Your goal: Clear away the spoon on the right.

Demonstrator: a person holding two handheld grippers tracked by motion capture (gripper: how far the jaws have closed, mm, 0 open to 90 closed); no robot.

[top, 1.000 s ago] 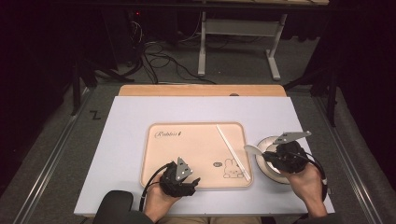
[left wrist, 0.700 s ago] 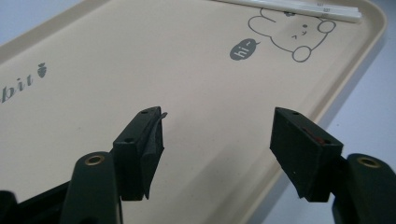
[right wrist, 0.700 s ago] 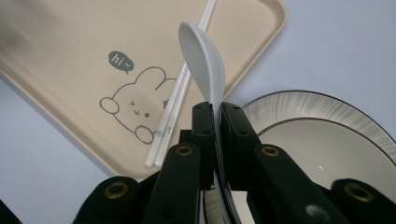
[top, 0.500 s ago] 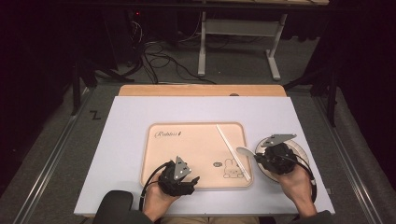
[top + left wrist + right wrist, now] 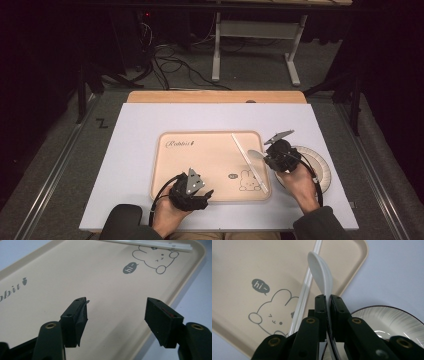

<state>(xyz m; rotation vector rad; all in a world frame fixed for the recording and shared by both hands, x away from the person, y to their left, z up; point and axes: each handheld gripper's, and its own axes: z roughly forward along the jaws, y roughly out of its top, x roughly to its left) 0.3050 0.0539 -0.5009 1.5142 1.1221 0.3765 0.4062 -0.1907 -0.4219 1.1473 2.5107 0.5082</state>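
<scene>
Spoon work is what I have in hand: my right gripper is clamped narrow on the handle of a white ceramic soup spoon, whose bowl sticks out ahead of the jaws over the right edge of the beige plastic tray printed with a rabbit. In the right gripper view the spoon hangs above the pair of white chopsticks that lie slantwise on the tray, with the grey-rimmed round plate just behind and below the jaws on the pale table.

I judge the step to be setting the spoon down on the tray next to the chopsticks. To do it well I would carry it clear past the chopsticks before lowering, so the bowl does not knock them askew, then turn the handle to run alongside them and bring it low and level before letting go; ceramic dropped from any height will clatter or skid on that smooth surface.

My left gripper stands wide and empty, low over the tray's near edge. I would keep it there, ready to steady the tray if it slides.
</scene>
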